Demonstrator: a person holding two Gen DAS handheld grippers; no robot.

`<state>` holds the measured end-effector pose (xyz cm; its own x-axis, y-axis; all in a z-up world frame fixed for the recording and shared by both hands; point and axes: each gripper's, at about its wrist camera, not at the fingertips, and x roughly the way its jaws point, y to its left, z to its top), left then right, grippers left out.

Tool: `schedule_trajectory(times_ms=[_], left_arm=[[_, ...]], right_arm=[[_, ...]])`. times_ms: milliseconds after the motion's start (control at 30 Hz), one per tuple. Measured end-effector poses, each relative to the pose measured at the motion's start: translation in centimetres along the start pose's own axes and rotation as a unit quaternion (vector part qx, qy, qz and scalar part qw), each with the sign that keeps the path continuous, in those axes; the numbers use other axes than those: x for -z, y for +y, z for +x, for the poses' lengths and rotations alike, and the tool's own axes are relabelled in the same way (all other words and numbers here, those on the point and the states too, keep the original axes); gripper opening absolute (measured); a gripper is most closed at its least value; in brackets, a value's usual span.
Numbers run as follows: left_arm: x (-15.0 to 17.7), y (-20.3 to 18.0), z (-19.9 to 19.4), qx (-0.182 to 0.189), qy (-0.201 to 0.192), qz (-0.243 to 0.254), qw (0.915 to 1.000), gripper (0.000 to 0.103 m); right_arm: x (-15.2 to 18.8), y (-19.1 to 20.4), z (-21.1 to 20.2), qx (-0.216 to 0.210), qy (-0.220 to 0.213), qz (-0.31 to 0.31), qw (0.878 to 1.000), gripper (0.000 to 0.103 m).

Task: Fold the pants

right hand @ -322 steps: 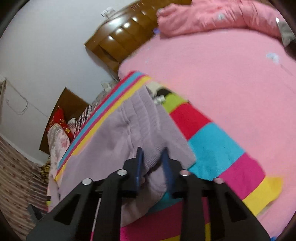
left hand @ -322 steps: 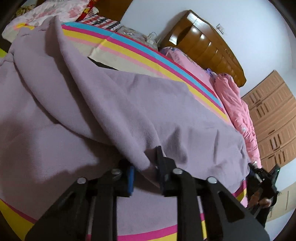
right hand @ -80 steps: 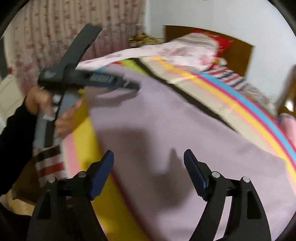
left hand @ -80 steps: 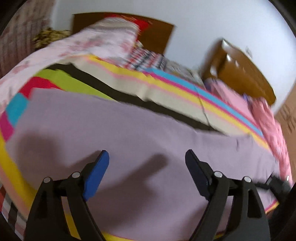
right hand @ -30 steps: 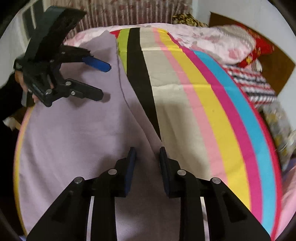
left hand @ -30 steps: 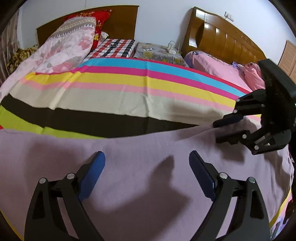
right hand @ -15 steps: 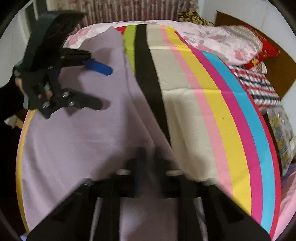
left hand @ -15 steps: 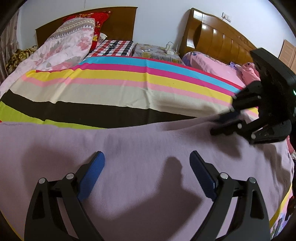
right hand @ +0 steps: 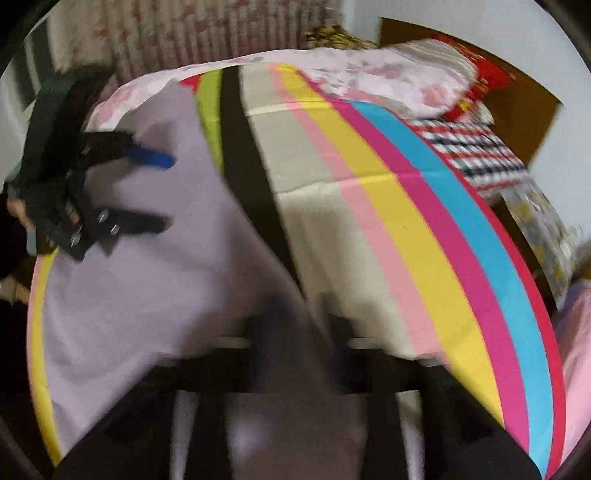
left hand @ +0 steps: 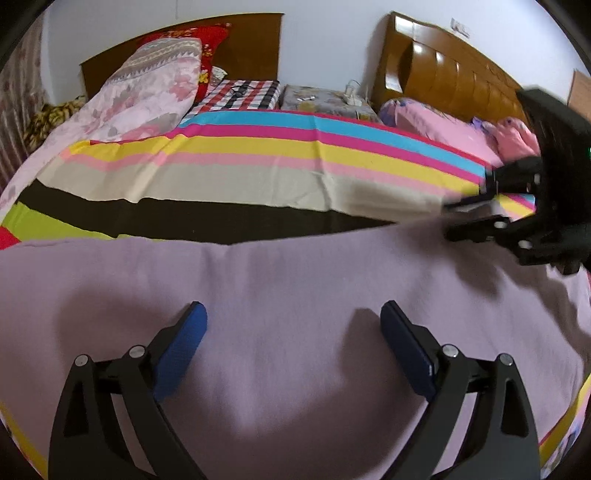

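Observation:
The mauve pants (left hand: 280, 288) lie spread flat across the near part of the striped bed. My left gripper (left hand: 293, 325) is open and empty, its blue pads wide apart just above the cloth. It also shows at the left of the right wrist view (right hand: 162, 192). My right gripper (left hand: 448, 218) is at the right of the left wrist view, shut on the far edge of the pants (right hand: 303, 332) and lifting it. In its own view my right gripper (right hand: 299, 321) is blurred by motion.
The striped bedspread (left hand: 295, 158) lies beyond the pants. Pillows and a floral quilt (left hand: 147, 92) are piled at the headboard. A second bed with pink bedding (left hand: 461, 129) is at the right. A curtain (right hand: 184, 33) hangs behind.
My right gripper has pinched the far edge of the pants and is pulling it up and along. My left gripper has stayed open and hardly moved.

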<state>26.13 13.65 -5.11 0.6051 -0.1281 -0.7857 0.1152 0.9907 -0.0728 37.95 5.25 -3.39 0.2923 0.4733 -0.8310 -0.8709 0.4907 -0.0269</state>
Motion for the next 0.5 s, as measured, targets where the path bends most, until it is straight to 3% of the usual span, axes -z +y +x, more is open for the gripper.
schedule_trajectory(times_ms=[100,200,267,400,500], left_arm=[[0.5,0.9,-1.3,-0.012,-0.009,-0.006,0.9999,0.095],[1.6,3.0,-4.0,-0.003,-0.033,-0.041,0.9986,0.095],[2.5,4.4,-5.2,0.016,-0.034,-0.072,0.9967,0.095],[5.2,6.4,-7.5,0.077,-0.034,-0.136,0.9872,0.095],[7.5,6.6,-8.8,0.108,-0.039,-0.167,0.9791,0.094]], right_arm=[[0.3,0.5,-3.2,0.019,-0.044,0.025,0.999,0.067],[1.8,5.1,-7.2,0.005,-0.092,0.02,0.996,0.064],[3.0,9.4,-8.7,-0.007,-0.113,-0.001,0.994,0.058],[5.4,17.5,-9.4,-0.037,-0.13,-0.012,0.991,0.034],[5.7,21.7,-7.6,-0.006,-0.125,-0.007,0.992,0.033]])
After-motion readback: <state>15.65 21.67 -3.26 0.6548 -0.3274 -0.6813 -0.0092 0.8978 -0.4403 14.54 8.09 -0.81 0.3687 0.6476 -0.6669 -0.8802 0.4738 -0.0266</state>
